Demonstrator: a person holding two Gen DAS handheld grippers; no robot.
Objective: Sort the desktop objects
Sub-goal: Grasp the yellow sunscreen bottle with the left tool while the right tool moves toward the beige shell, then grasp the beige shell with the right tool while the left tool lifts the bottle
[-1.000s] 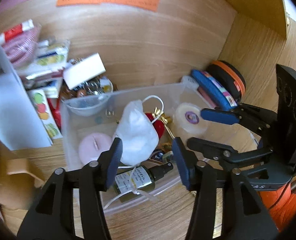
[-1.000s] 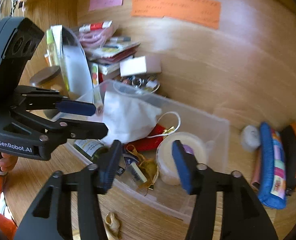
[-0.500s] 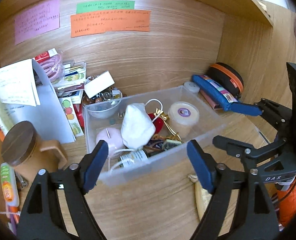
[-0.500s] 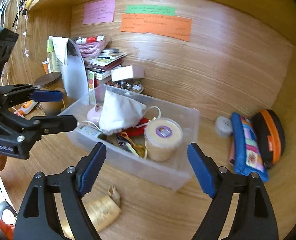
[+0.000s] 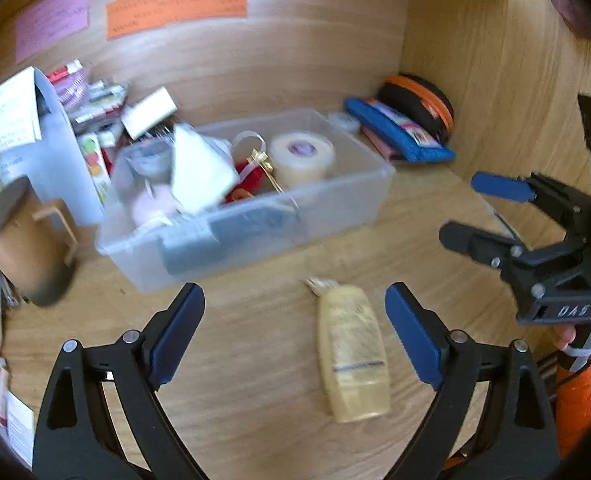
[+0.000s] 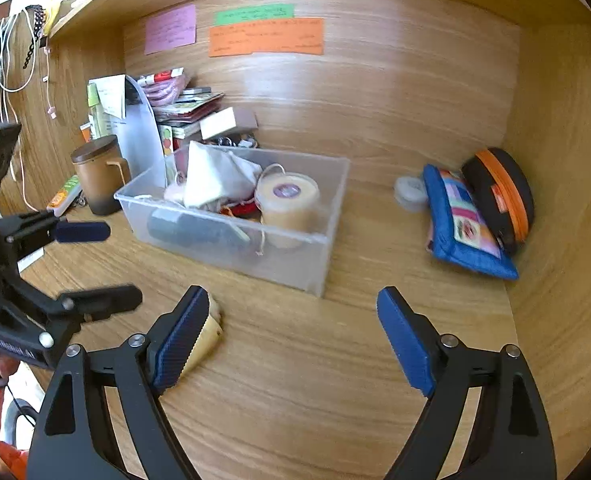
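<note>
You drew both grippers back from the clear plastic bin (image 5: 255, 216); left gripper (image 5: 295, 332) and right gripper (image 6: 291, 336) had just been opening, empty, with the cream squeeze tube (image 5: 351, 352) lying unsorted beneath your left gripper.

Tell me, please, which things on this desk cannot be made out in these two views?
- Sticky notes: writing too small in the right wrist view, blurred in the left.
- Yellow bottle: label blurred in the left wrist view; mostly hidden behind a finger in the right.
- Dark object in the clear bin: clouded by the wall.
</note>
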